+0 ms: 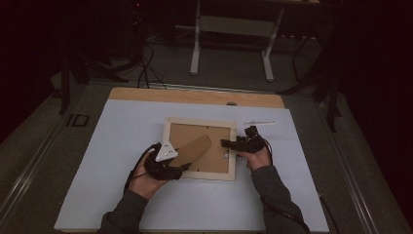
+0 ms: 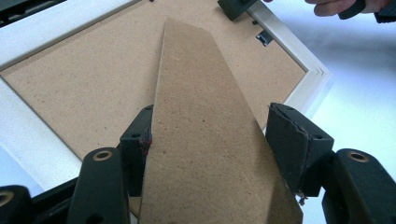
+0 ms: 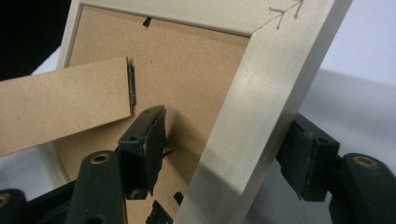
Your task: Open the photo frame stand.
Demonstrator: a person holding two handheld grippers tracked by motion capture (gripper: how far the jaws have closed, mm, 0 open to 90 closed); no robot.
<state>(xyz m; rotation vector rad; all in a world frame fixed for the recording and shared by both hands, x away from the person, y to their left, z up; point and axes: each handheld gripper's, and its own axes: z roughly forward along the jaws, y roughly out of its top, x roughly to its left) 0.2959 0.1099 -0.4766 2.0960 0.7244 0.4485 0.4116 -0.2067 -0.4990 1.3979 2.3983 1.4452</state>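
A pale wooden picture frame [image 1: 199,121] lies face down on the white mat, brown backing board [image 2: 84,84] up. Its cardboard stand [image 1: 196,148] slants up from the board. My left gripper [image 1: 184,167] is at the frame's near left corner. In the left gripper view its jaws [image 2: 210,135] are closed on the stand [image 2: 205,140] across its width. My right gripper [image 1: 227,144] reaches in from the frame's right side. In the right gripper view its jaws [image 3: 224,149] stand open astride the frame's side rail [image 3: 247,121], the left pad clear of the wood.
A thin white strip [image 1: 260,123] lies on the mat [image 1: 122,146] just beyond the right gripper. The wooden table edge [image 1: 195,95] runs along the back. A white stand's legs [image 1: 196,58] and cables are on the floor behind.
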